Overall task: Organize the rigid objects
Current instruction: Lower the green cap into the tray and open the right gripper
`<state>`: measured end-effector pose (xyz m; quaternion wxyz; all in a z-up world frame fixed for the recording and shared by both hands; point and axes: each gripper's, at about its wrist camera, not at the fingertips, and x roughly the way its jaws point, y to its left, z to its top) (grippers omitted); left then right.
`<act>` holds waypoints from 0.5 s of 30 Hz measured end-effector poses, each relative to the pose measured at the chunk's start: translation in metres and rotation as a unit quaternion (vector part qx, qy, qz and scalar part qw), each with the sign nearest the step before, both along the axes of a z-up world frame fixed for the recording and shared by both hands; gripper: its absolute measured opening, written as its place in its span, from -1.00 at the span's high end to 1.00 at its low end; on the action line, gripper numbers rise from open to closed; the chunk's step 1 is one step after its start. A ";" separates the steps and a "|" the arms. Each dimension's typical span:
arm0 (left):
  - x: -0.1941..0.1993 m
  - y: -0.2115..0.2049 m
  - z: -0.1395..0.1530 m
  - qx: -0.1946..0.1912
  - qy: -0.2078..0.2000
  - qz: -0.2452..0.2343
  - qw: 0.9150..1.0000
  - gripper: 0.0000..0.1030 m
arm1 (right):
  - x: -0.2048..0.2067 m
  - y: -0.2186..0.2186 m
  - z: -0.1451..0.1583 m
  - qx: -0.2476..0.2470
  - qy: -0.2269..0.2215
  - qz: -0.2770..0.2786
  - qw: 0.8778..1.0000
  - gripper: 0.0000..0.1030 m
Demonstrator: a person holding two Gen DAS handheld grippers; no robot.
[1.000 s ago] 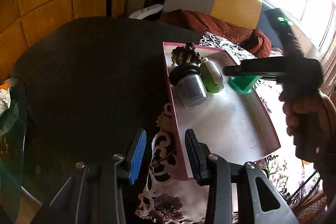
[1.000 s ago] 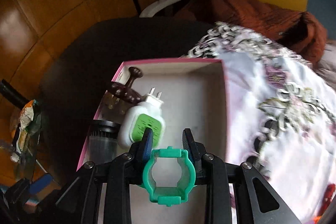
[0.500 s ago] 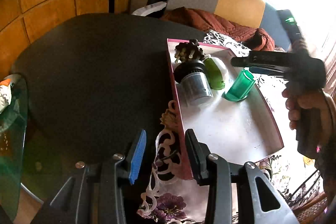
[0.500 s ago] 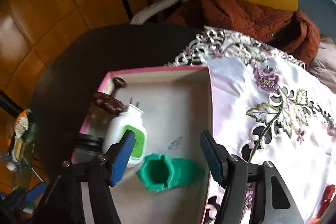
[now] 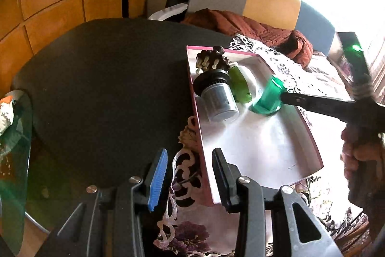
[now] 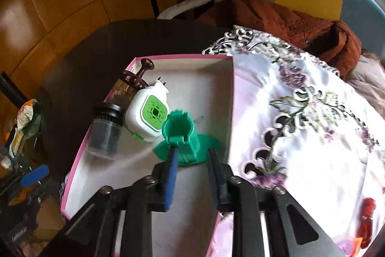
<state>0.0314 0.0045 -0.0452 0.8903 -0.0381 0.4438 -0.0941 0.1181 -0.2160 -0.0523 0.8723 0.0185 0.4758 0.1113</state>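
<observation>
Only from the right wrist: red object [image 6: 365,220] on floral cloth [image 6: 312,127].

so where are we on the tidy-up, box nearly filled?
Done: a wooden massager, a clear jar and a white-green plug-in lie along one side of the pink box. In hand: the right hand-held gripper is at a green plastic holder standing in the box; its jaws have just been closing. Left: a small red item sits on the floral cloth. The left hand-held gripper is empty.
</observation>
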 end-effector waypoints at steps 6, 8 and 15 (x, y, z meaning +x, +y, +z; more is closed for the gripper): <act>-0.001 0.001 0.003 0.006 -0.002 0.000 1.000 0.25 | 0.024 0.010 -0.008 0.001 0.000 -0.016 1.000 0.54; 0.000 0.001 0.003 0.007 -0.002 0.001 1.000 0.26 | 0.022 0.011 -0.005 0.006 -0.005 -0.009 1.000 0.53; 0.000 -0.003 0.001 0.007 0.001 -0.002 1.000 0.25 | -0.007 -0.004 0.010 0.017 -0.026 -0.009 0.999 0.29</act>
